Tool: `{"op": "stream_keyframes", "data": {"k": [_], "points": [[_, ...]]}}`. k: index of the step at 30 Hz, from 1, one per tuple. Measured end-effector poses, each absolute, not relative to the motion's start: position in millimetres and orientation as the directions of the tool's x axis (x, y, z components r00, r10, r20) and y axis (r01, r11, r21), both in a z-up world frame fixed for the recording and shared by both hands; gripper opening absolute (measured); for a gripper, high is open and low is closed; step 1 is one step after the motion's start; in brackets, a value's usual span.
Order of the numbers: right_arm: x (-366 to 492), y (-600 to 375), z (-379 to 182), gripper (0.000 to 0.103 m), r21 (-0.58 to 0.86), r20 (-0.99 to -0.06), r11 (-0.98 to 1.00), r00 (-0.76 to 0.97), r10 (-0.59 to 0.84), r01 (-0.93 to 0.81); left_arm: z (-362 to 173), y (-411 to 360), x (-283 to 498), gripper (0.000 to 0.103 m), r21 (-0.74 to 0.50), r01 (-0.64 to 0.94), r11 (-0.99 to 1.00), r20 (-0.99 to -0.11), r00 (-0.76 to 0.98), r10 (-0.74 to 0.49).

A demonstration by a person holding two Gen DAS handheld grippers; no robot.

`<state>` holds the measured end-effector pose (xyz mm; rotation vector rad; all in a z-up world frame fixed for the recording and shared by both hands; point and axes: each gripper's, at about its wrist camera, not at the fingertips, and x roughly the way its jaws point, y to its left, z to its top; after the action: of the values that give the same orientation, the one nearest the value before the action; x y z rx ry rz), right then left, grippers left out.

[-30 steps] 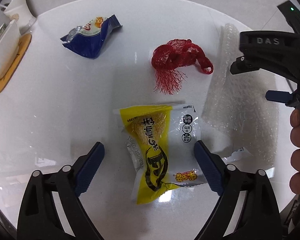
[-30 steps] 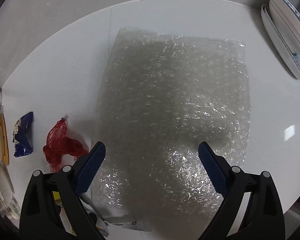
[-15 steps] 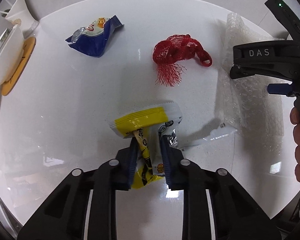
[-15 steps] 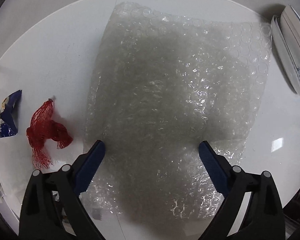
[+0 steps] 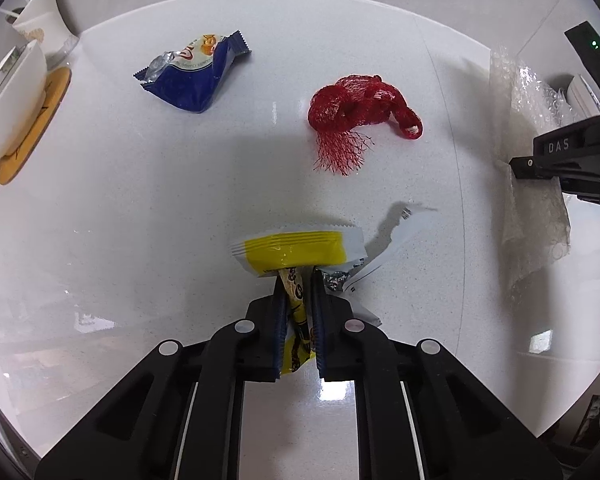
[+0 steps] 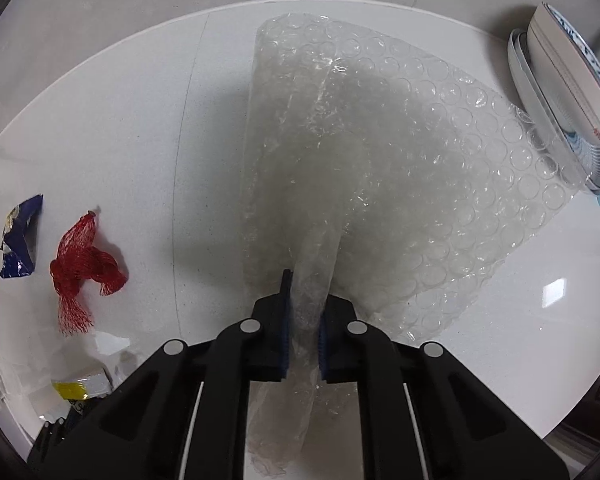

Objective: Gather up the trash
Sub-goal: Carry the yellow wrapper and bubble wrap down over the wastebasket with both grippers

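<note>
With the left gripper [image 5: 298, 304] clamped on the crumpled yellow snack wrapper [image 5: 296, 252] and the right gripper [image 6: 304, 312] pinching the clear bubble-wrap sheet [image 6: 400, 152] above the white table [image 5: 140, 220], pickup seems done; next, carry both away, leaving the red mesh net [image 5: 356, 112] and blue foil packet [image 5: 196, 76].

Setting is a home kitchen or dining area. Evidence: glossy white speckled countertop [image 5: 140, 208], stacked blue-patterned plates [image 6: 572, 76] upright in a rack, white bowl [image 5: 8, 104] resting on a wooden coaster [image 5: 36, 128], snack wrappers lying about.
</note>
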<state>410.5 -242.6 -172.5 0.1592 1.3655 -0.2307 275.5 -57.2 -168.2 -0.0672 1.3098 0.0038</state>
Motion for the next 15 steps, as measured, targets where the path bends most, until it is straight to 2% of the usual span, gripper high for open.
{"op": "stream_keyframes", "data": {"k": [5,9,15], "points": [[391.4,-226.0,-171.0,0.009,-0.061,-0.966,0.974,0.231,-0.112,0.218,-167.1,-47.7,273.1,0.009,-0.125,-0.053,0.991,-0.958,0.267,-0.106],[359.3,-215.1,-159.2,0.009,-0.127,-0.937,0.979,0.304,-0.171,0.161,-159.3,-44.7,265.0,0.009,-0.129,-0.043,0.991,-0.95,0.292,-0.111],[332.3,-207.2,-136.3,0.009,-0.084,-0.922,0.982,0.36,-0.14,0.167,-136.9,-45.3,253.3,0.009,-0.123,-0.023,0.992,-0.934,0.342,-0.108]]}}
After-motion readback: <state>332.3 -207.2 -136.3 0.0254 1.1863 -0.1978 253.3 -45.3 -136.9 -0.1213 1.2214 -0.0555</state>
